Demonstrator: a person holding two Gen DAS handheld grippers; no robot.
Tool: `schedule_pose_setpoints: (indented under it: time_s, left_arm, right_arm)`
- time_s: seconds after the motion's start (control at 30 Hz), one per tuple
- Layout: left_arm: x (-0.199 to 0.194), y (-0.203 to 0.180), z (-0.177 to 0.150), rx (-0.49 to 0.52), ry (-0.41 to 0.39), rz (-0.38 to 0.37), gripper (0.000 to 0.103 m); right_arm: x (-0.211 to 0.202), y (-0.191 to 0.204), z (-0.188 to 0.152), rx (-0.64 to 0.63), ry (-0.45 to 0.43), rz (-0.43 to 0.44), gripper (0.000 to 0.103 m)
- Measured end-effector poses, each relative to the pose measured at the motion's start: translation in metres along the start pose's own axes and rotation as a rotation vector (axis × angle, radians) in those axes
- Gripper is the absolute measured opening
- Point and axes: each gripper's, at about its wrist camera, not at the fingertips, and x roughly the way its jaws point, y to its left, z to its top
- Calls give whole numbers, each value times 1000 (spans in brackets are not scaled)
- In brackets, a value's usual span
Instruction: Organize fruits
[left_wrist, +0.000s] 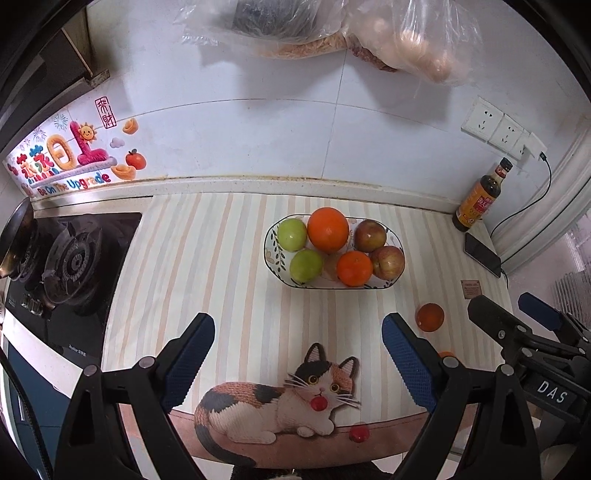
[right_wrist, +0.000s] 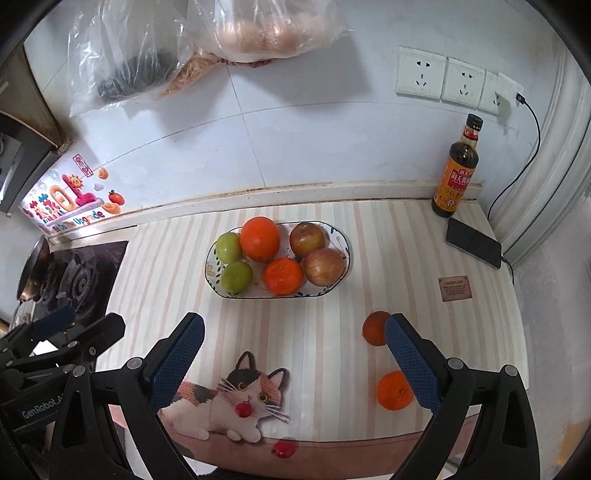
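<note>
- The left gripper (left_wrist: 298, 354) hangs above the striped mat (left_wrist: 229, 258) with its blue-padded fingers spread wide — nothing sits between them.
- The right gripper (right_wrist: 294, 354) is likewise wide open and empty, tilted down over the same mat; in the left wrist view it shows at the right edge.
- The oval patterned bowl (right_wrist: 212, 266) stands mid-mat and holds six fruits: two green apples (right_wrist: 236, 276) at its left end, a large orange (right_wrist: 259, 239) and a smaller tangerine (right_wrist: 283, 276) in the middle, two red apples (right_wrist: 324, 266) at its right end.
- Outside the bowl, two more tangerines lie loose on the mat's right side — a darker one (right_wrist: 373, 326) just beside the right gripper's right finger, a brighter one (right_wrist: 393, 391) nearer the front edge.
- A small red fruit (right_wrist: 283, 448) lies on the mat's brown front border, below the printed cat (right_wrist: 236, 402).
- A dark sauce bottle (right_wrist: 456, 173) stands at the back right corner, a phone (right_wrist: 472, 242) lying just in front of it; the gas stove (left_wrist: 70, 266) is to the mat's left.
</note>
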Motion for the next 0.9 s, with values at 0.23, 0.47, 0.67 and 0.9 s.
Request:
schedule_pose_setpoints:
  time_s: [0.23,0.47,0.67,0.9]
  left_arm:
    - [32,-18,-5,36,54,31,101]
    - [94,-60,-14,111,181,54,101]
    - [155,-112,-21,244,309,84,101]
    - [194,-157,-15,311,406,63,101]
  right_arm:
    - [23,-48,-9,104,68,30,100]
    - [93,-134,-43,277,239,1,100]
    - [167,-182,-95,375,406,-21,99]
    - [209,-196,-131,411,499,35,71]
